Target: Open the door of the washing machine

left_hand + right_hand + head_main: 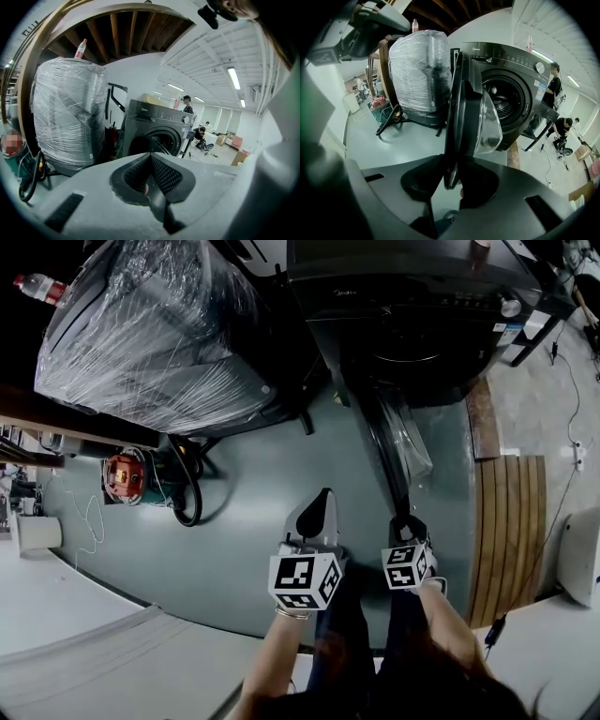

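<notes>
Nearest us, low at six o'clock in the head view, our two tools reach forward side by side. Our pale grey left tool [322,504] hangs over the grey-green painted floor [234,521]. Its dark ribbed pads [164,174] are clenched together with nothing between them, and it touches nothing.

Just beside it, at its three o'clock, our black right tool [451,165] is grasping the free edge of the round, dark-framed door [466,108] with its bulging clear glass bowl. The rim sits between the pads, which press on it from both sides. We see the door swung wide and edge-on, running from the right tool up toward twelve o'clock, where it meets the front of the dark grey front-loading washing machine [422,315]. The drum mouth stands uncovered.

At ten o'clock a large bulky object wrapped in clear plastic film [159,334] stands on the floor, with a clear plastic bottle [37,287] with a red cap lying on top. Below it, at nine o'clock, a small red round device [124,474] sits beside a loop of black hose [190,493]. At three o'clock, pale wooden slatted boards [516,521] lie on the floor near the machine. In the right gripper view, a person [555,84] in dark clothes stands beyond the machine at its three o'clock.
</notes>
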